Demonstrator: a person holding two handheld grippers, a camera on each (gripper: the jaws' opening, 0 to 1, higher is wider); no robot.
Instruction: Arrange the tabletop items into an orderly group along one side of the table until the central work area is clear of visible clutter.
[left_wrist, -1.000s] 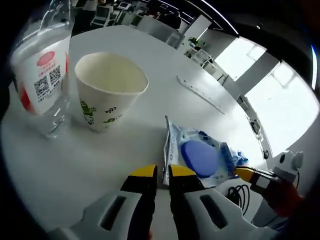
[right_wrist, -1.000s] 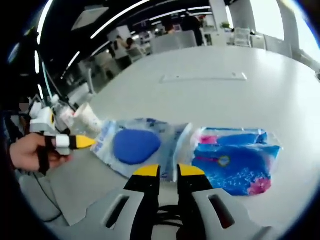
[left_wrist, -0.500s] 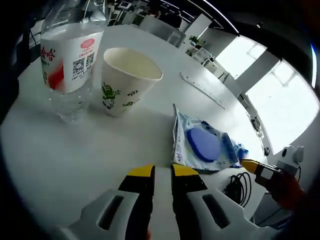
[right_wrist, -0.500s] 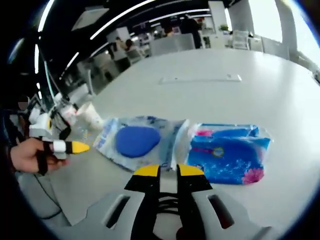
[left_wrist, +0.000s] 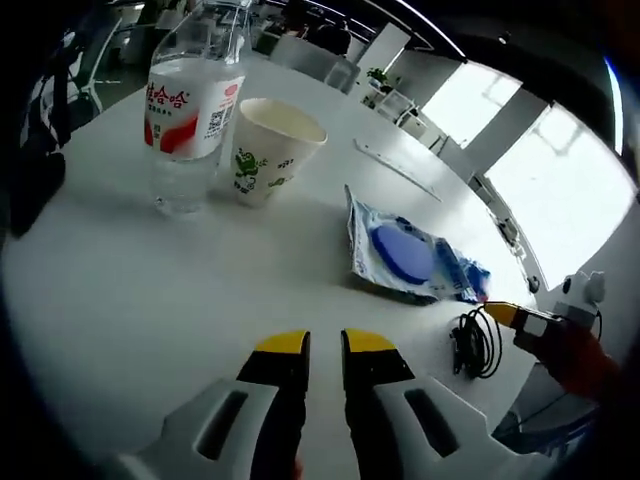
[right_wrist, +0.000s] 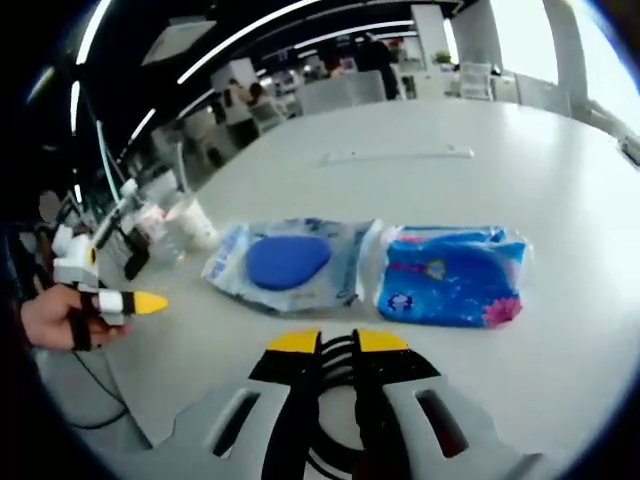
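Left gripper view is showing the left gripper (left_wrist: 324, 345) hovering over the white table (left_wrist: 120, 290), its yellow-tipped jaws nearly together with only a thin gap and nothing between them. Ahead and to the left, a water bottle (left_wrist: 192, 110) is standing upright just beside a paper cup (left_wrist: 272, 148). Ahead and to the right, a wet-wipes pack (left_wrist: 400, 255) is lying flat, well apart from the jaws. A coiled black cable (left_wrist: 476, 345) is lying near the table edge to the right.

Right gripper view is showing the right gripper (right_wrist: 336, 343), jaws likewise nearly closed and holding nothing, sitting over the cable (right_wrist: 338, 350). The wipes pack (right_wrist: 290, 262) is lying just ahead, a blue tissue pack (right_wrist: 452, 276) beside it on the right, apparently touching. The left gripper (right_wrist: 140, 302) is coming in from the left, held by a hand (right_wrist: 55, 318).
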